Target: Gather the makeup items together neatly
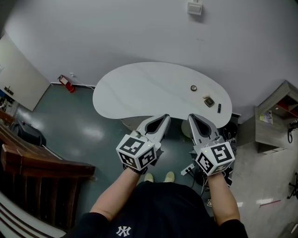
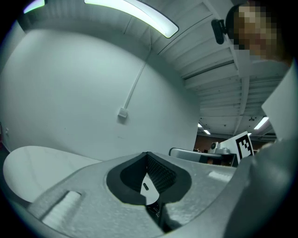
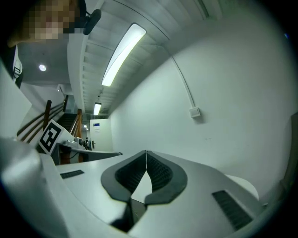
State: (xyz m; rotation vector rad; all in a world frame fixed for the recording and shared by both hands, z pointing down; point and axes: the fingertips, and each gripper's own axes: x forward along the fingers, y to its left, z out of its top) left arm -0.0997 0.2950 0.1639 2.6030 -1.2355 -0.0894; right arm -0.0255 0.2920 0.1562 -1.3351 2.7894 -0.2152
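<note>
A: State of left hand-held gripper (image 1: 166, 116) and right hand-held gripper (image 1: 191, 116)?
B: Both pinched shut, empty, level at the near edge of the white kidney-shaped surface (image 1: 139, 88).
A: Makeup?
B: At that surface's right end: small round pot (image 1: 193, 88), dark square compact (image 1: 209, 101), short black stick (image 1: 219, 108) lying front-to-back. Ahead-right, nearest the right hand-held gripper.

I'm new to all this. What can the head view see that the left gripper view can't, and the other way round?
Only the head view: the person's forearms, the floor, a wooden railing, and, plainly, on the white table's right part, a round makeup item, a square one and a dark stick. Only the left gripper view: the ceiling and its long lamp. Both: that white table, the pale wall, and the left gripper, jaws shut and empty.
</note>
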